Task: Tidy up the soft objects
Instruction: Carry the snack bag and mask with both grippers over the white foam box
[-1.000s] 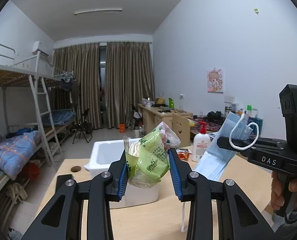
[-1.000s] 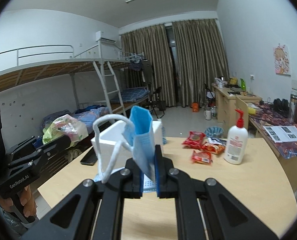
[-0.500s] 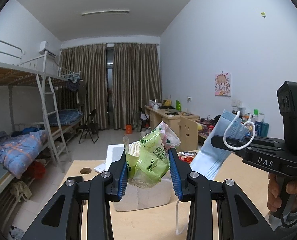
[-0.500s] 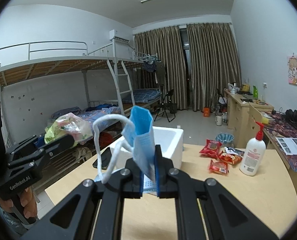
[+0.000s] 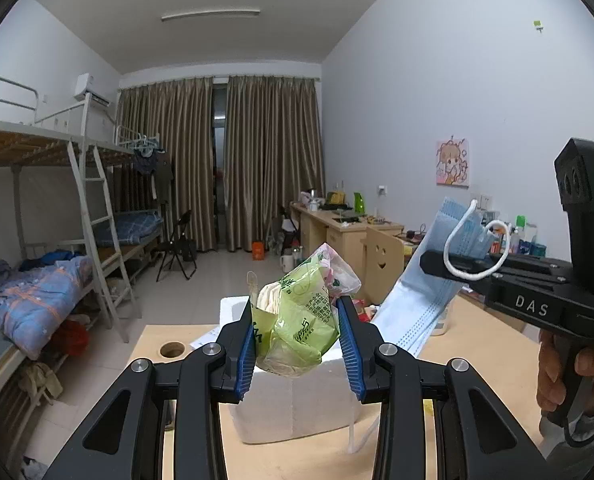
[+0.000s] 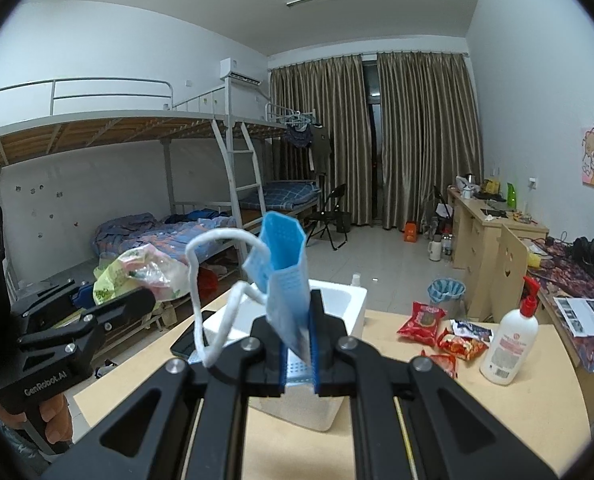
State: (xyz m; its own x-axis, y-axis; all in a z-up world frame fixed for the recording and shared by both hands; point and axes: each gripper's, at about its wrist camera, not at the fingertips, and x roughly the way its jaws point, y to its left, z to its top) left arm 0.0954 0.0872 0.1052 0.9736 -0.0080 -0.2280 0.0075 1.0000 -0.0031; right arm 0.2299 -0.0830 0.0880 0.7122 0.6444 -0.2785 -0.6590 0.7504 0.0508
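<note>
My left gripper (image 5: 299,340) is shut on a crumpled green plastic bag (image 5: 301,320) and holds it in the air above a white foam box (image 5: 293,408) on the wooden table (image 5: 469,344). My right gripper (image 6: 299,344) is shut on a blue face mask (image 6: 285,276) with a white ear loop (image 6: 213,280), held up over the same box (image 6: 337,300). In the left wrist view the mask (image 5: 429,300) hangs from the right gripper at the right. In the right wrist view the bag (image 6: 137,272) shows at the left.
Red snack packets (image 6: 437,324) and a white pump bottle (image 6: 509,344) stand on the table at the right. A dark phone (image 6: 187,342) lies left of the box. The table has a round hole (image 5: 172,348). Bunk beds (image 6: 137,184) stand beyond the table's left edge.
Both grippers have risen with their loads; the box and table sit lower in both views. The grips have not changed.
</note>
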